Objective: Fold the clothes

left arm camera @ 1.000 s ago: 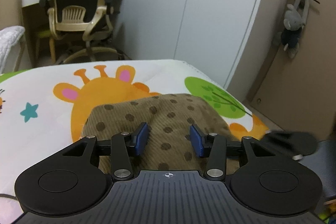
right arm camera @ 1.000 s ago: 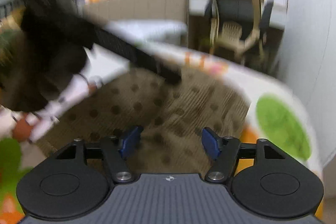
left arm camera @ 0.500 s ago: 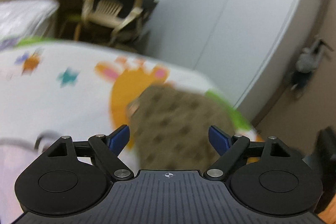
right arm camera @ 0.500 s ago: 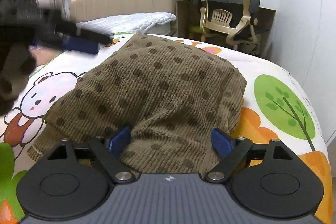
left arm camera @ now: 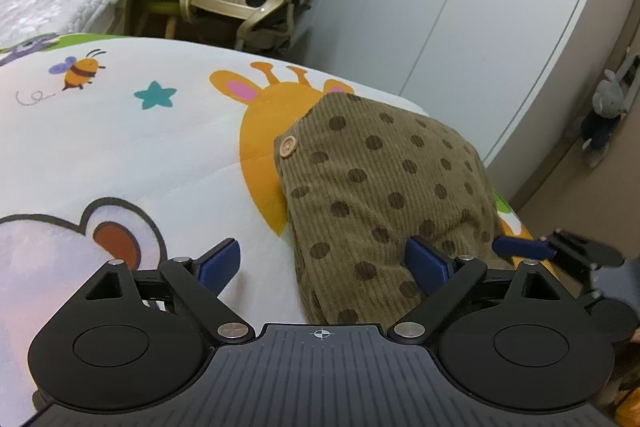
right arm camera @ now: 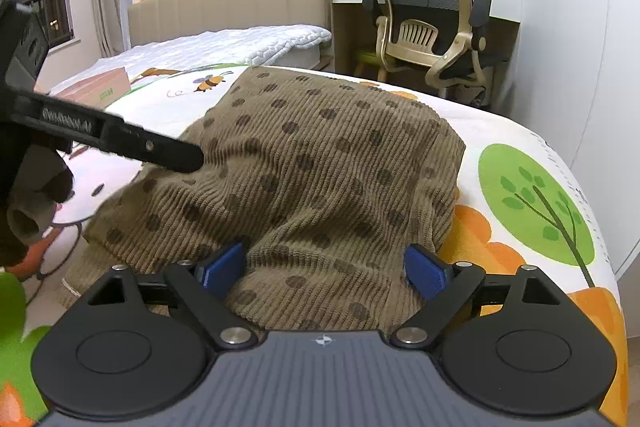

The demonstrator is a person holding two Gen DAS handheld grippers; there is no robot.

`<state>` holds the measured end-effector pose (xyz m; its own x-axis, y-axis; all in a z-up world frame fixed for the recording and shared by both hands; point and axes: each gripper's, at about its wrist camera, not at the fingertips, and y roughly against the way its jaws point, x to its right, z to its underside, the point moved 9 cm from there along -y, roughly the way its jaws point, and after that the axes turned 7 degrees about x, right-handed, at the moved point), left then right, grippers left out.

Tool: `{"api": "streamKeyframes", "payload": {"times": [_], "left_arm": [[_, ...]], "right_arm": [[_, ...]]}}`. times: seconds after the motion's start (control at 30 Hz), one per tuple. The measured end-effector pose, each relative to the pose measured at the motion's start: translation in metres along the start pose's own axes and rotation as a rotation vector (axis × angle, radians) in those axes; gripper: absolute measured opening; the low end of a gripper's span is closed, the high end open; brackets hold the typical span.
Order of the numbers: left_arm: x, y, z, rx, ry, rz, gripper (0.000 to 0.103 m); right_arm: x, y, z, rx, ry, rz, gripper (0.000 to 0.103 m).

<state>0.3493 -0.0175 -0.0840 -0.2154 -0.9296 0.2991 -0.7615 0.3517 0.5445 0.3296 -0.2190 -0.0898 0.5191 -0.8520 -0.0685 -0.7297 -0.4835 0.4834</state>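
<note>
A brown corduroy garment with dark polka dots (left arm camera: 384, 187) lies bunched on a white cartoon-printed quilt (left arm camera: 120, 147) covering the bed. The left gripper (left arm camera: 324, 261) has its blue-padded jaws spread wide and released, holding nothing: the garment's near edge sits between them, against the right-hand pad, while bare quilt lies by the left-hand pad. The right gripper (right arm camera: 324, 269) is likewise spread apart, its pads on either side of a raised fold of the cloth without pinching it. Only the left wrist view shows a round wooden button (left arm camera: 287, 147) at the garment's far left corner, over an orange giraffe print (left arm camera: 264, 115), and a grey stuffed toy (left arm camera: 606, 111) hanging on the door to the right. Only the right wrist view shows the garment's full spread ahead of the jaws, a green tree print (right arm camera: 536, 203) to their right, the left gripper's black finger (right arm camera: 120, 139) crossing in from the left, and a beige office chair (right arm camera: 432, 19) beyond.
</note>
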Motion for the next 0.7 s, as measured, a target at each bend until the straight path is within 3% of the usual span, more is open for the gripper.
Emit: {"api": "streamKeyframes", "payload": {"times": [0.1, 0.33, 0.47, 0.53, 0.7], "left_arm": [[0.002, 0.000, 0.000, -0.002, -0.012, -0.002, 0.094], [0.007, -0.005, -0.001, -0.003, -0.028, -0.009, 0.094], [0.008, 0.012, -0.009, 0.009, 0.026, 0.055, 0.092], [0.012, 0.020, -0.006, -0.008, 0.039, 0.119, 0.093], [0.013, 0.018, 0.022, -0.088, 0.026, 0.122, 0.087]], "right_arm": [[0.005, 0.008, -0.027, 0.065, 0.019, -0.006, 0.090], [0.040, -0.052, -0.079, 0.036, 0.095, 0.163, 0.094], [0.053, -0.086, -0.063, -0.023, 0.121, 0.218, 0.098], [0.059, -0.081, -0.061, -0.016, 0.067, 0.210, 0.098], [0.054, -0.052, -0.056, 0.010, 0.099, 0.220, 0.097]]}}
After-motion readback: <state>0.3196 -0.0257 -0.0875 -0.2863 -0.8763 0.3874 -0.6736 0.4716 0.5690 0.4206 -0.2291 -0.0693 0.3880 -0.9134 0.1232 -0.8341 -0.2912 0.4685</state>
